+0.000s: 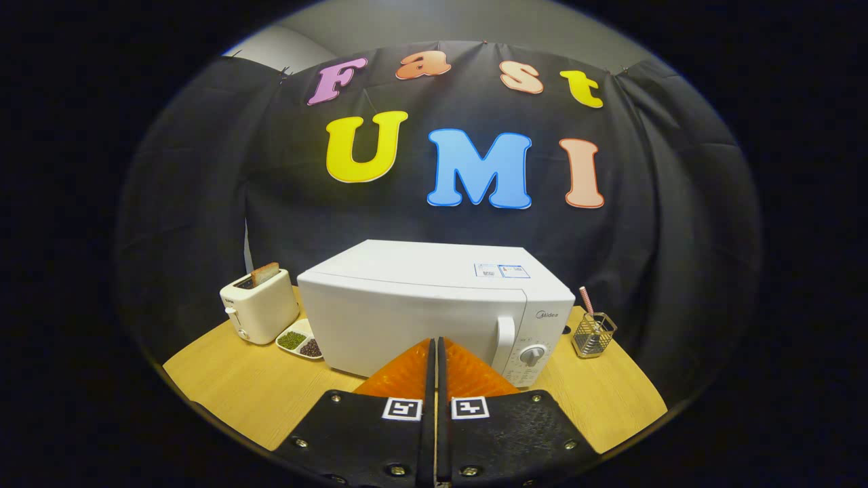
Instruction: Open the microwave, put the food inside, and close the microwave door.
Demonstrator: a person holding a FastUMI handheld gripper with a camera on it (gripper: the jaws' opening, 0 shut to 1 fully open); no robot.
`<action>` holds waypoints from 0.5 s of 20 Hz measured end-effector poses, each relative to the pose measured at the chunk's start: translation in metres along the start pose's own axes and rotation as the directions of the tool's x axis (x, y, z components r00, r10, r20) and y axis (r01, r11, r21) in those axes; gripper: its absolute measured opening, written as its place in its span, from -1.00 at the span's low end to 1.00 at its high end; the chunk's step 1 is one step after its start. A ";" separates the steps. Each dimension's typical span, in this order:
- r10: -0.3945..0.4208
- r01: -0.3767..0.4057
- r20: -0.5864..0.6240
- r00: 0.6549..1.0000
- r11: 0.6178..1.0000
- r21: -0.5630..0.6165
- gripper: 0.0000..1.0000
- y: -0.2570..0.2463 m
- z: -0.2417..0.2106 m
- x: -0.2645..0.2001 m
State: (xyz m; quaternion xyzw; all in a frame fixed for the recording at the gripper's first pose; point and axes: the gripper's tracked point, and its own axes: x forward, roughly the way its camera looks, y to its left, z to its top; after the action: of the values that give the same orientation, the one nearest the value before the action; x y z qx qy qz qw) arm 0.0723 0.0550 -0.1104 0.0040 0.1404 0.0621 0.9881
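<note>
Our gripper (435, 342) is closed on nothing. Microwave (413, 318) just ahead, door shut, mid-table (237, 386). Toaster (259, 306) near the left edge.

White microwave (434, 305) bears a small grey "Midea" brand mark above its dial; the stickers on its top are too small to read.
</note>
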 end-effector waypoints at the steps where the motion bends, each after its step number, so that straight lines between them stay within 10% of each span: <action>1: -0.001 0.000 0.015 1.000 1.000 0.014 -0.97 0.001 0.006 -0.012; 5: 0.037 -0.041 0.049 0.998 0.995 0.087 -0.88 0.012 0.023 -0.061; 10: -0.016 0.011 0.130 0.991 0.999 0.042 0.58 0.003 0.033 -0.119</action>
State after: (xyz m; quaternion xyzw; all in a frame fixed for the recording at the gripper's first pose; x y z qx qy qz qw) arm -0.0320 0.0434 -0.0456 0.0276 0.0771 0.0520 0.9953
